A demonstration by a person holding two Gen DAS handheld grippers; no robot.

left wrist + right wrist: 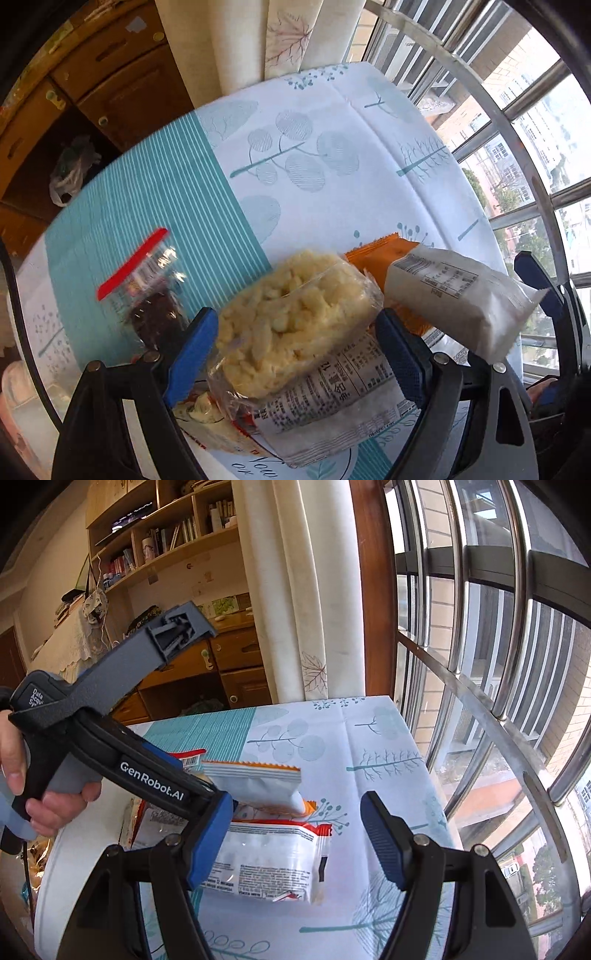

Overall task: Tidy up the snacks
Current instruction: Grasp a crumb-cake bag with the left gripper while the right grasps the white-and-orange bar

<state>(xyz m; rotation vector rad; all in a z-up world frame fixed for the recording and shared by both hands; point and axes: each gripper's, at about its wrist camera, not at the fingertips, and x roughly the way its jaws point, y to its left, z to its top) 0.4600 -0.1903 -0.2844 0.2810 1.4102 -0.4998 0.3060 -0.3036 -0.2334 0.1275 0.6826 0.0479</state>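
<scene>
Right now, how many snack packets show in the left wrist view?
5: puffed pack in the left gripper, labelled packet beneath, white packet right, orange packet behind, red-zip bag left. Others may be hidden.

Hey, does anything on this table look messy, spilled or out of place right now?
Nothing spilled or torn. The snacks are just heaped: a white packet tilts across an orange packet rather than lying flat. The left tool straddles a clear bag of pale puffed snacks.
</scene>
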